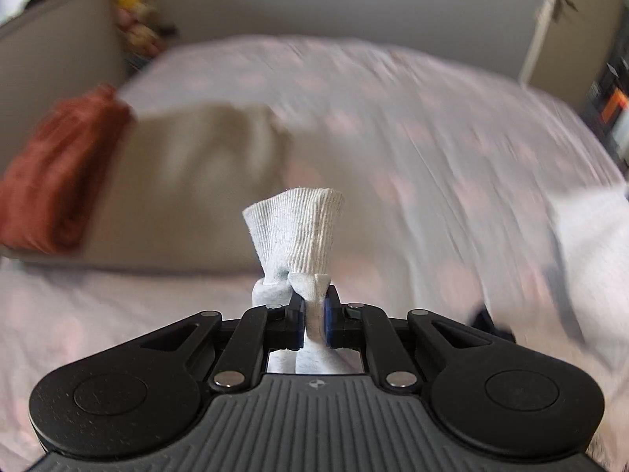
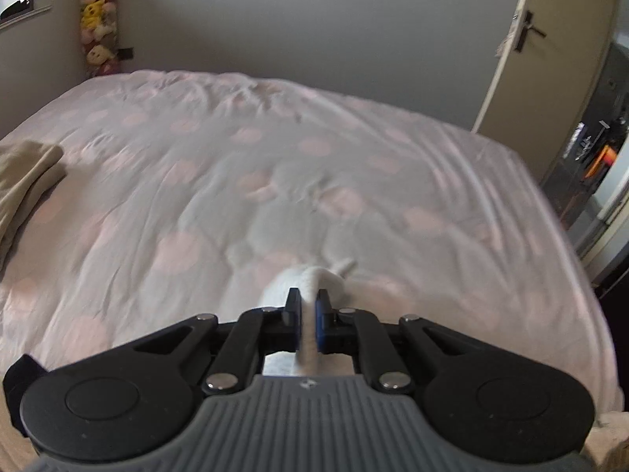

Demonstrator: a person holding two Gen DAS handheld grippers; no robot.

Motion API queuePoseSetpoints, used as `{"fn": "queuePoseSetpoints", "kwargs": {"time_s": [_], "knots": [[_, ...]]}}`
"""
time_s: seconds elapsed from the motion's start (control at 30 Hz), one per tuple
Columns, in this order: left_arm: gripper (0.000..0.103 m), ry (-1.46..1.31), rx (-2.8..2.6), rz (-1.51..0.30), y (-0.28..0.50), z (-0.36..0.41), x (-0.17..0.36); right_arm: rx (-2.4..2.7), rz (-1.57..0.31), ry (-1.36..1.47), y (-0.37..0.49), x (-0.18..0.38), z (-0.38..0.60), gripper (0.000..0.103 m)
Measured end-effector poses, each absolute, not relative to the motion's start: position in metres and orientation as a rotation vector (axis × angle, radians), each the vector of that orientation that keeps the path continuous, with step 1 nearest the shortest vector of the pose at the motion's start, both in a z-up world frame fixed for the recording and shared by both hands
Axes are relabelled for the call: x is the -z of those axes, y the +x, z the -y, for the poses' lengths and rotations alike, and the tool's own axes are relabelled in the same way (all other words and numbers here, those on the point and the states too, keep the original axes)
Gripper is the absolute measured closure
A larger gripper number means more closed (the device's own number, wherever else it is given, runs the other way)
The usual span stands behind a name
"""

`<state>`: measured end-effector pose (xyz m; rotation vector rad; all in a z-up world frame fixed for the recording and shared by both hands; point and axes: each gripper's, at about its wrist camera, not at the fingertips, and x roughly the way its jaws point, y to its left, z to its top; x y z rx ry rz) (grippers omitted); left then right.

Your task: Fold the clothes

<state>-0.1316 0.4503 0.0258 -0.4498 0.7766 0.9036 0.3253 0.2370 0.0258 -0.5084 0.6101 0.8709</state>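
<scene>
My left gripper [image 1: 313, 301] is shut on a light grey-white garment [image 1: 298, 232]; its ribbed cuff or hem stands bunched above the fingertips. My right gripper [image 2: 308, 301] is shut on white cloth [image 2: 314, 279], which runs between the jaws and bulges just past them; it looks like the same garment, though I cannot be sure. Both are held above a bed [image 2: 275, 157] with a pale pink dotted cover. More of the pale garment [image 1: 589, 244] hangs blurred at the right of the left wrist view.
A folded beige garment [image 1: 188, 181] lies on the bed at the left, with a folded rust-red one [image 1: 59, 173] beside it. The beige one shows at the left edge of the right wrist view [image 2: 23, 181]. A door [image 2: 550, 59] stands open at the right. Soft toys [image 2: 98, 19] hang in the far left corner.
</scene>
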Motion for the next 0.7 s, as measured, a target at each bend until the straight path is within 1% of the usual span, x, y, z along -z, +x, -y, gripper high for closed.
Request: {"fn": "queuePoseSetpoints", "kwargs": {"time_s": [0.2,0.37,0.47,0.53,0.6,0.7], "knots": [[0.098,-0.359,-1.075,-0.526,-0.166,-0.483,-0.13,-0.665,-0.443,-0.467,0.368,-0.106,-0.193,0.095],[0.098,-0.205,-1.194,-0.348,-0.177,-0.485,-0.198,-0.524,-0.268,-0.447,0.379,-0.162,-0.159,0.096],[0.098,-0.204,-1.233,-0.256,-0.191,-0.492,-0.231,-0.423,-0.174,-0.436,0.386,-0.186,-0.138,0.096],[0.098,-0.209,-1.263,-0.243,-0.196,-0.501,-0.236,-0.37,-0.16,-0.418,0.395,-0.195,-0.123,0.096],[0.098,-0.208,-1.294,-0.251,-0.201,-0.511,-0.234,-0.325,-0.185,-0.403,0.406,-0.191,-0.107,0.096],[0.099,-0.24,-1.342,-0.345,-0.21,-0.532,-0.2,-0.284,-0.264,-0.403,0.421,-0.165,-0.087,0.095]]}}
